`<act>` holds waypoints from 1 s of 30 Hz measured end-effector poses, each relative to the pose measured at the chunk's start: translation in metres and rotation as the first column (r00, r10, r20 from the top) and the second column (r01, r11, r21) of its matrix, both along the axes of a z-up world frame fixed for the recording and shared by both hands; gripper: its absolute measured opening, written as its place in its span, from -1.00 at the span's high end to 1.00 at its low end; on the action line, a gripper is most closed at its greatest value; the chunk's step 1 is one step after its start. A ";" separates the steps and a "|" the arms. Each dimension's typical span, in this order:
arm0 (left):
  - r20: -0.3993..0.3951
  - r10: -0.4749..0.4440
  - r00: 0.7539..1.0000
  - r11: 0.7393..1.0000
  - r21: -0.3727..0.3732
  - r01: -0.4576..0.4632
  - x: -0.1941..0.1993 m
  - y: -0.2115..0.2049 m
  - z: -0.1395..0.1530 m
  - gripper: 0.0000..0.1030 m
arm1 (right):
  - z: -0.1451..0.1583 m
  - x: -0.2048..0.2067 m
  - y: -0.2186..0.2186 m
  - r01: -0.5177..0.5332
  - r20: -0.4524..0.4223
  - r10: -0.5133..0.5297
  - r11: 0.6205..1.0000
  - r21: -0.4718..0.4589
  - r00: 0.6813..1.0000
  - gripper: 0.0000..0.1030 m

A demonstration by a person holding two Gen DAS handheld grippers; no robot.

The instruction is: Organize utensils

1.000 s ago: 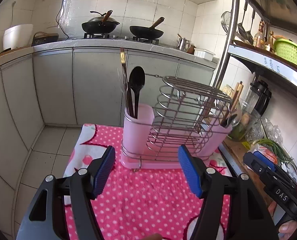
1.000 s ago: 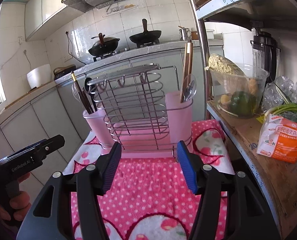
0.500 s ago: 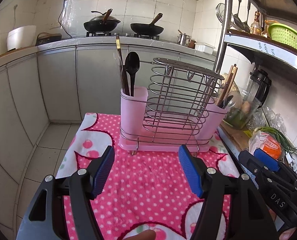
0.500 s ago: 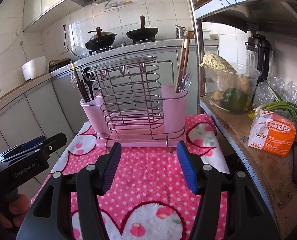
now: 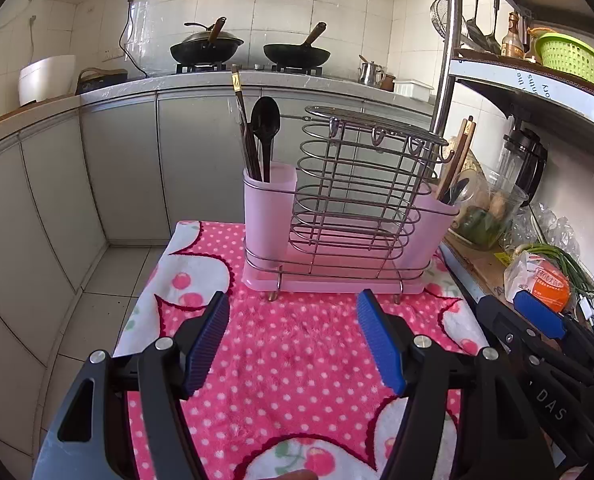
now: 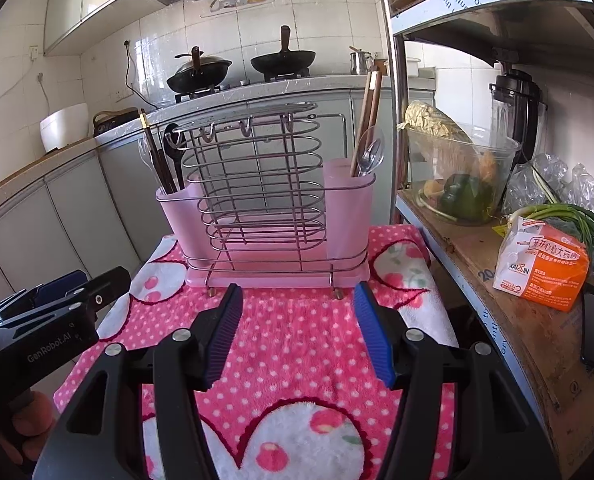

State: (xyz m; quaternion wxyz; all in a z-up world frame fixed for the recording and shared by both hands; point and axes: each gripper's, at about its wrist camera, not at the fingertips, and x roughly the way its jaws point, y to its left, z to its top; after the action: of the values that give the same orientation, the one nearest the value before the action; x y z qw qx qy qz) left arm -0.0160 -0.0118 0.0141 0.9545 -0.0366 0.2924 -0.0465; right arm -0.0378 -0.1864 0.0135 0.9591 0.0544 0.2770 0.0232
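1. Left wrist view: a tiled kitchen with grey cabinets and two black woks (image 5: 249, 50) on the stove is filling the background, and a pink polka-dot towel with cherry prints (image 5: 297, 352) is covering the small table in front.
2. A wire rack with pale pink plastic cups (image 5: 349, 216) is standing at the towel's far edge. Dark chopsticks (image 5: 244, 132) and a black plastic spoon (image 5: 265, 128) are sticking up from its left cup; wooden chopsticks (image 5: 459, 156) are leaning out of its right cup.
3. The left gripper (image 5: 293, 340) is hovering over the towel's middle, well short of the rack, jaws spread wide and gripping nothing.
4. Right wrist view: the same rack is sitting at the towel's far edge, beside a metal shelf unit holding a clear bowl of vegetables (image 6: 463, 176) and an orange-and-white packet (image 6: 545, 268).
5. A clear plastic spoon (image 6: 371, 154) is resting in the right cup next to the wooden chopsticks; a second clear spoon is showing among the dark pieces in the left cup.
6. The right gripper (image 6: 297, 332) is hanging above the towel's centre, released and empty, facing the rack.
7. Judging from this, the utensils are looking mixed between the cups, so sorting is probably not finished. To do the next pick well, approach one handle from above, close on its upper shaft clear of neighbours, and lift straight up so the rack is not tipping.
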 end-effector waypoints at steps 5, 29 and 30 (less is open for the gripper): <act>-0.009 0.006 1.000 1.000 0.000 -0.006 0.002 0.001 -0.003 -0.26 | -0.002 0.003 0.001 -0.002 -0.006 0.002 1.000 -0.007 1.000 -0.13; -0.025 0.005 1.000 1.000 0.005 -0.005 0.008 -0.002 -0.011 -0.26 | -0.008 0.007 0.002 0.002 -0.021 -0.002 1.000 -0.012 1.000 -0.13; -0.025 0.004 1.000 1.000 0.005 -0.004 0.008 -0.002 -0.011 -0.26 | -0.008 0.007 0.002 0.002 -0.021 -0.002 1.000 -0.013 1.000 -0.13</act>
State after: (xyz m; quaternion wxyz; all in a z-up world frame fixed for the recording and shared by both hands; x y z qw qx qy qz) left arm -0.0080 -0.0133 0.0030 0.9509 -0.0352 0.3043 -0.0433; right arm -0.0308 -0.1847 0.0058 0.9565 0.0487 0.2869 0.0200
